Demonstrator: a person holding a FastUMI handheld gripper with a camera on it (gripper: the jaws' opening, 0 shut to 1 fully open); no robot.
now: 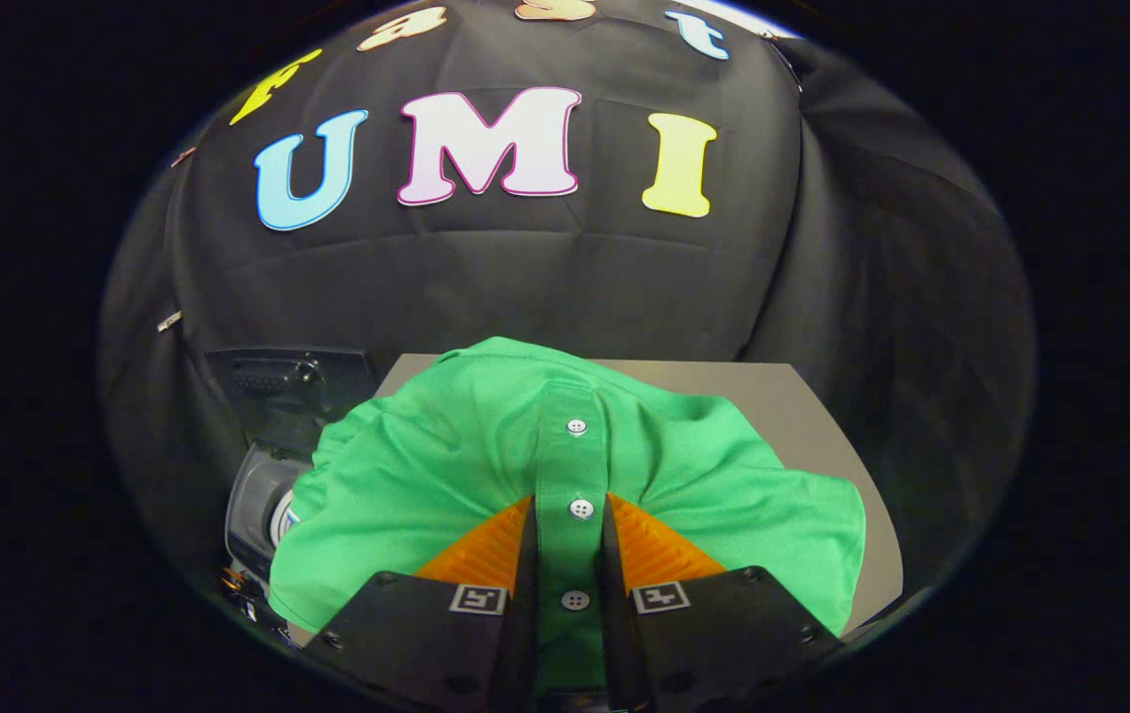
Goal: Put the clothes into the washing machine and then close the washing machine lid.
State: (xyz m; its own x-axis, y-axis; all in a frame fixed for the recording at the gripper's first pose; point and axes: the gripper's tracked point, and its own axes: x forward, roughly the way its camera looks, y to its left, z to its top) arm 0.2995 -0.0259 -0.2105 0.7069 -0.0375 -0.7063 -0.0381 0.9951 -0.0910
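Pinching the green shirt [485, 465] by its button strip, the claw [570, 515] has both fingers pressed on the cloth — shirt draped over the table [802, 406], washing machine [262, 485] ahead-left, lid up.

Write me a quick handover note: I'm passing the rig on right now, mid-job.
Gripper: shut on the green shirt, both fingers pinching its button placket.
Shirt: bunched over the grey table, spreading ahead of the fingers and to both sides.
Washing machine: just beyond the shirt's left edge, lid up.
Done: shirt gripped.
Left: carry the shirt left into the machine, release, then close the lid.
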